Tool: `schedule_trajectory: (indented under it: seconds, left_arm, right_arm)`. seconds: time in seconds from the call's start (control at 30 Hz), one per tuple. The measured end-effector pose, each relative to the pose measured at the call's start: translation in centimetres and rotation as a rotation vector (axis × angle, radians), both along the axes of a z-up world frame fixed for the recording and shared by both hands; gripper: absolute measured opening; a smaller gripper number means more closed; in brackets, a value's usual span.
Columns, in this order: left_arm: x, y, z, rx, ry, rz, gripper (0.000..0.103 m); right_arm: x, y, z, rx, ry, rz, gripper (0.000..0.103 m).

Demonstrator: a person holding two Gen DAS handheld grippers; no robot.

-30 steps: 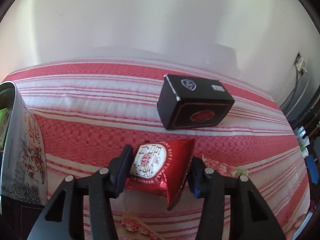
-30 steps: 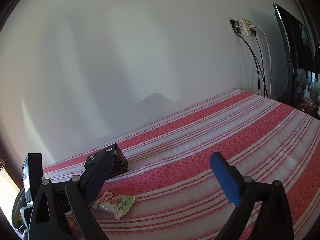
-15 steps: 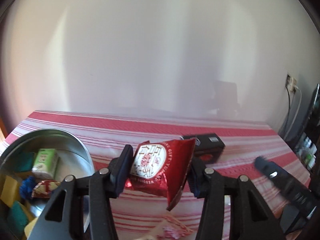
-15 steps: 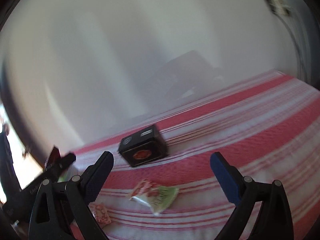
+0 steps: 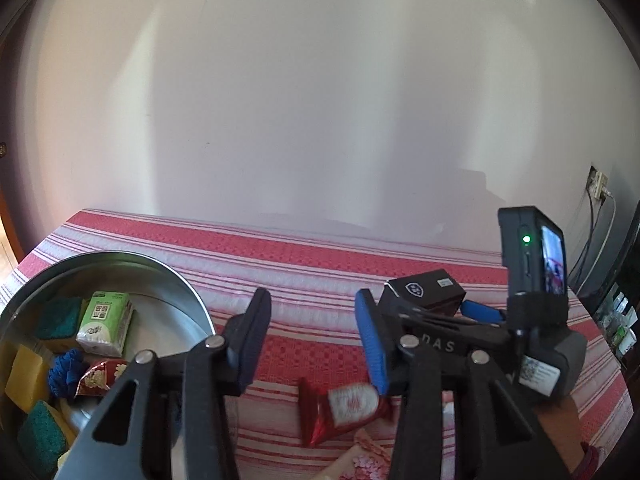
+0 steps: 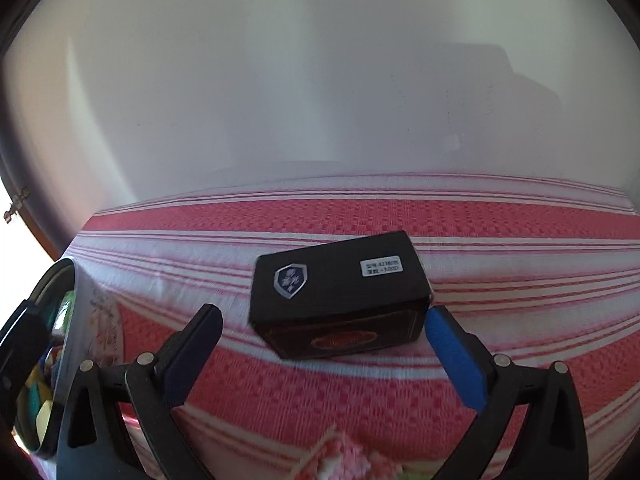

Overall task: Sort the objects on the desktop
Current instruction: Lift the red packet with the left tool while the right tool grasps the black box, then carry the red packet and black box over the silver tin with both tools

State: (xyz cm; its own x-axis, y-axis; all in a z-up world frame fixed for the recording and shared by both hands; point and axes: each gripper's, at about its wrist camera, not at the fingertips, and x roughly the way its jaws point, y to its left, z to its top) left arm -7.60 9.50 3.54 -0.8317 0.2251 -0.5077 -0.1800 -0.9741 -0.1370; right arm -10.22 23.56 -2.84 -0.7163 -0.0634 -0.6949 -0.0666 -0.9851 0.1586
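My left gripper (image 5: 312,336) hangs above the striped cloth, jaws closing with nothing between them. The red foil packet (image 5: 344,404) lies on the cloth just below its right finger, outside the round metal tin (image 5: 188,284). The tin at the left holds a green tissue pack (image 5: 105,322), sponges and another red packet. My right gripper (image 6: 324,314) is open, pointing at the black box (image 6: 340,292), which sits at its fingertips; the pads are apart from it. In the left wrist view the right gripper's blue finger (image 5: 480,311) shows beside the box (image 5: 424,292).
A pink and green snack packet (image 6: 344,456) lies at the near edge under the right gripper. The tin's wall (image 6: 68,280) stands at the far left of that view. A white wall backs the table; a socket and cables (image 5: 598,188) are at the right.
The left gripper has let go of the red packet, which now lies on the cloth. The right gripper has swung left and down to the black box.
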Motion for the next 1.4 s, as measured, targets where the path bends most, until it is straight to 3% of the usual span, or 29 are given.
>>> schedule_trajectory:
  seconds: [0.1, 0.17, 0.27, 0.37, 0.4, 0.53, 0.67, 0.7, 0.8, 0.87, 0.93, 1.0, 1.1, 1.17, 1.33, 1.4]
  left_arm:
    - [-0.7, -0.2, -0.4, 0.002, -0.047, 0.004, 0.043]
    - [-0.9, 0.1, -0.8, 0.008, -0.082, -0.027, 0.052]
    - [-0.8, 1.1, -1.3, -0.032, -0.098, -0.06, 0.068]
    - [-0.8, 2.5, -1.9, -0.085, -0.122, -0.121, 0.074]
    - [-0.8, 3.3, -2.4, -0.121, -0.144, -0.153, 0.079]
    - [-0.7, 5.5, -3.9, -0.245, -0.179, -0.211, 0.085]
    - [-1.2, 6.6, -5.7, -0.348, -0.239, -0.214, 0.089]
    - [-1.5, 6.7, -6.3, -0.368, -0.262, -0.213, 0.095]
    - [-1.3, 7.6, -7.3, -0.459, -0.249, -0.212, 0.096]
    - [-1.3, 8.0, -7.8, -0.502, -0.224, -0.19, 0.093]
    - [-1.2, 7.7, -7.5, -0.507, -0.201, -0.17, 0.079]
    - [-1.3, 6.6, -6.7, -0.486, -0.179, -0.127, 0.053]
    - [-1.7, 5.3, -5.6, -0.423, -0.166, -0.127, 0.031]
    - [-1.7, 5.4, -5.5, -0.429, -0.153, -0.14, 0.03]
    - [-0.9, 7.2, -5.8, -0.563, -0.078, -0.14, 0.03]
    - [0.1, 7.6, -5.1, -0.614, 0.021, -0.111, 0.032]
  right_arm:
    - [-0.4, -0.2, -1.1, 0.058, -0.017, -0.024, 0.102]
    - [-0.1, 0.2, -1.3, 0.043, -0.016, -0.03, 0.094]
    - [1.0, 1.3, -1.1, 0.037, 0.013, -0.09, 0.094]
    - [2.9, 3.1, -0.1, -0.007, 0.064, -0.145, 0.094]
    - [3.5, 3.8, 0.3, -0.031, 0.079, -0.163, 0.094]
    - [6.5, 6.5, 1.4, -0.138, 0.132, -0.197, 0.094]
    - [9.6, 7.8, 1.6, -0.156, 0.176, -0.252, 0.094]
    - [9.8, 8.6, 1.8, -0.171, 0.18, -0.259, 0.094]
    - [10.0, 9.4, 1.5, -0.226, 0.193, -0.274, 0.094]
    - [9.6, 9.6, 1.8, -0.237, 0.196, -0.269, 0.094]
    - [9.7, 9.2, 1.7, -0.213, 0.201, -0.272, 0.094]
    - [9.7, 8.9, 1.8, -0.195, 0.205, -0.271, 0.094]
    - [9.9, 8.8, 1.7, -0.176, 0.207, -0.27, 0.094]
    - [9.9, 8.7, 1.5, -0.168, 0.201, -0.268, 0.094]
    - [9.9, 9.4, 1.4, -0.19, 0.195, -0.279, 0.094]
    - [10.2, 9.6, 1.5, -0.2, 0.197, -0.279, 0.094]
